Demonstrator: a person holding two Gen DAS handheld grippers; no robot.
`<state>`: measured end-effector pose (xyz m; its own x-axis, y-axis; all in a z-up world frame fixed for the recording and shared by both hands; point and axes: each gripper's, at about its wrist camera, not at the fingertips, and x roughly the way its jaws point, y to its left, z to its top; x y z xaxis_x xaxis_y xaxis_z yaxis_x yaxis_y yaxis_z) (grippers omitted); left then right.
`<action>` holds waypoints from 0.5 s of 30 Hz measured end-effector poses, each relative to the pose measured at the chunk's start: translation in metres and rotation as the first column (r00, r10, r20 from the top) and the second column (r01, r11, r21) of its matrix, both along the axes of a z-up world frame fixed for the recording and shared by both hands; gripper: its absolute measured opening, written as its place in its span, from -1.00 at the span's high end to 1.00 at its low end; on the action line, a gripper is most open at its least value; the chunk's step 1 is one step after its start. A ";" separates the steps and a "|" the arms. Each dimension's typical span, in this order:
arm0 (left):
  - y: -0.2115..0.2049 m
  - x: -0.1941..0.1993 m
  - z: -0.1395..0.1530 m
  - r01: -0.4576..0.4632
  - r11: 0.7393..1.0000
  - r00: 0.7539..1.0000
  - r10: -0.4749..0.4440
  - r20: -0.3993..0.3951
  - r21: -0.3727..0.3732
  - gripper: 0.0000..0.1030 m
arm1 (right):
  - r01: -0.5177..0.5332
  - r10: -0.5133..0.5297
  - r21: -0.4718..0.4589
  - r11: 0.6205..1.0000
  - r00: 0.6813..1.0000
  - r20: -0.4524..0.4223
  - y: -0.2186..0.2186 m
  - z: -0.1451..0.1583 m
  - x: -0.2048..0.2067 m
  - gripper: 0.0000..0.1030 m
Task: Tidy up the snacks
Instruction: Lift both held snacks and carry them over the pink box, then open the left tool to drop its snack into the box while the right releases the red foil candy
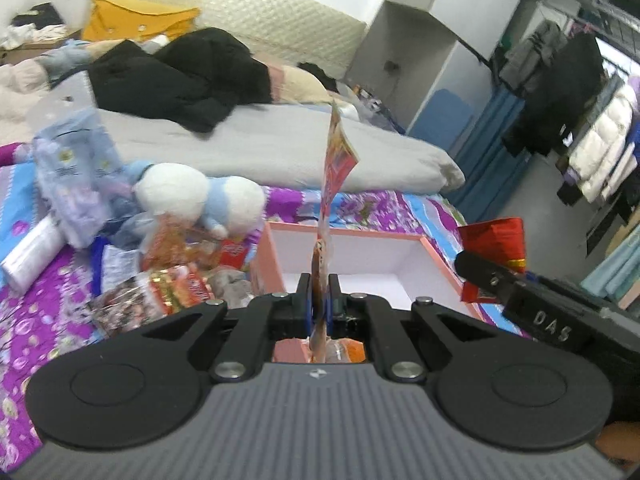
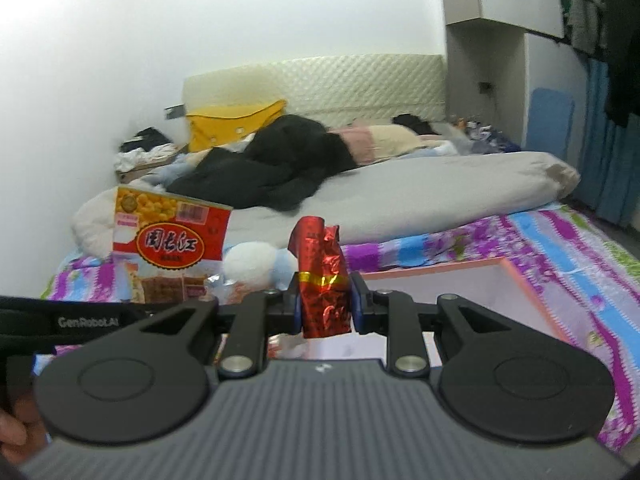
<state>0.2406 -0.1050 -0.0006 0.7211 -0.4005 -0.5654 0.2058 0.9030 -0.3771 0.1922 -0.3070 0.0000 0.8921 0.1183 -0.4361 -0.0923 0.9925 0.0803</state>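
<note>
Your left gripper (image 1: 320, 300) pinches the flat snack packet (image 1: 334, 168) edge-on: light, floppy, grip low. Right gripper (image 2: 325, 306) clamps the crinkly red foil pack (image 2: 322, 280): slippery, squeeze mid-body.

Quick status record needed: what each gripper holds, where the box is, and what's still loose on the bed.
left gripper: shut on flat snack packet, held edge-on
right gripper: shut on red foil packet
box: pink-rimmed, open, on the bed ahead of both grippers
loose snacks: pile left of box, beside plush toy

bed with floral sheet (image 1: 32, 320), pink box (image 1: 432, 256), snack packets (image 1: 176, 288), plush toy (image 1: 196, 196), grey duvet (image 1: 280, 148)
</note>
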 end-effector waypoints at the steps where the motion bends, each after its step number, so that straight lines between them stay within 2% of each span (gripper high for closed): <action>1: -0.009 0.005 -0.001 0.015 1.000 1.000 -0.015 -0.004 0.004 0.86 | 0.016 -0.016 0.001 1.000 1.000 -0.001 -0.007 -0.001 0.002 0.49; 5: -0.038 0.028 -0.014 0.057 0.998 0.998 -0.057 -0.037 0.019 0.86 | 0.076 -0.075 0.015 0.997 0.997 -0.034 -0.036 -0.014 0.016 0.49; 15: -0.093 0.079 -0.068 0.124 0.988 0.984 -0.110 -0.142 0.094 0.86 | 0.180 -0.171 0.033 0.983 0.968 -0.184 -0.090 -0.075 0.052 0.49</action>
